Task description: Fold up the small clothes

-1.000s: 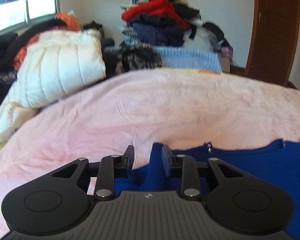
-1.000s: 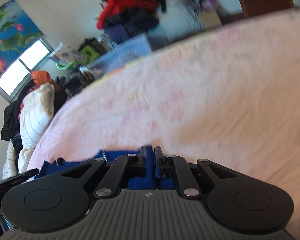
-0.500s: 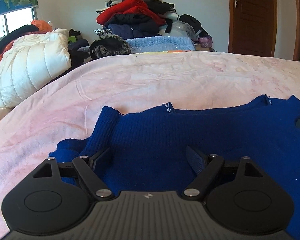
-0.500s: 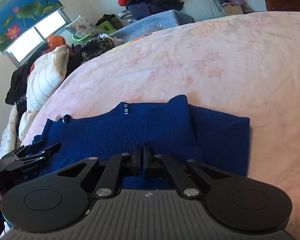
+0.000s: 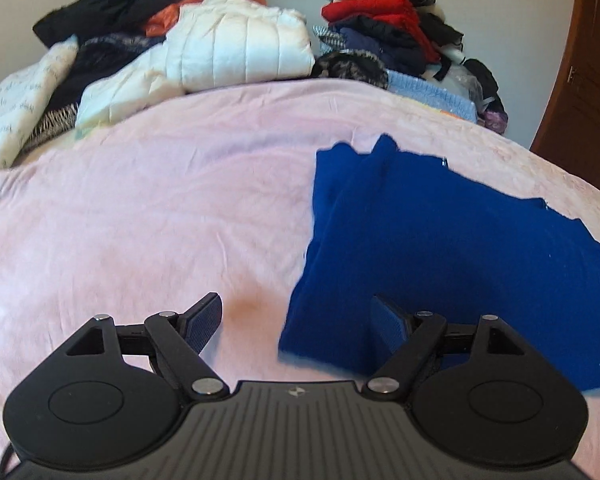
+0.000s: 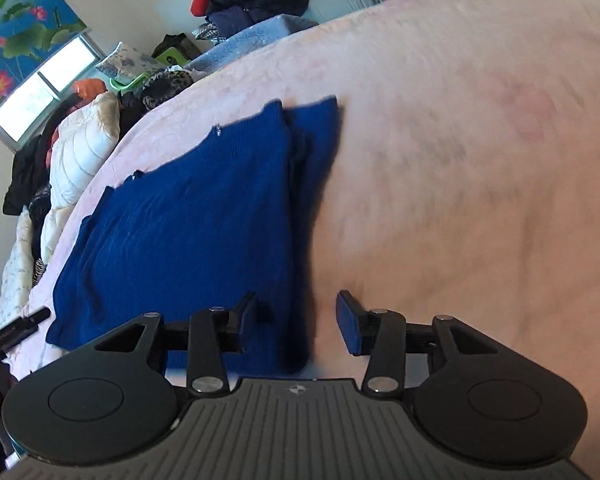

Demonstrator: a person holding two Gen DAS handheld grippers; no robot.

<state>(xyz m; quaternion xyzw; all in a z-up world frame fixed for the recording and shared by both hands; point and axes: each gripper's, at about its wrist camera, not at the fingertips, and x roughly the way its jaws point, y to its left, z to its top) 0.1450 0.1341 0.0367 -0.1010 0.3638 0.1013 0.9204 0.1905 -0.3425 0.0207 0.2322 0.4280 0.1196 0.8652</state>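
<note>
While our left gripper (image 5: 298,318) hangs low with its jaws spread wide and nothing between them, its right finger (image 5: 388,322) sits over the near left corner of the blue sweater (image 5: 452,248) and its left finger over the bare pink bedspread (image 5: 148,208). Our right gripper (image 6: 298,316) is also spread apart and holds nothing; it straddles the sweater's right edge, one finger over the cloth, the other over the bedspread. We see the sweater lying flat on the bed with both sleeves folded in. Beyond it, along the far edge, we see a white puffy jacket (image 5: 236,48) and a heap of clothes (image 5: 384,28) against the wall.
</note>
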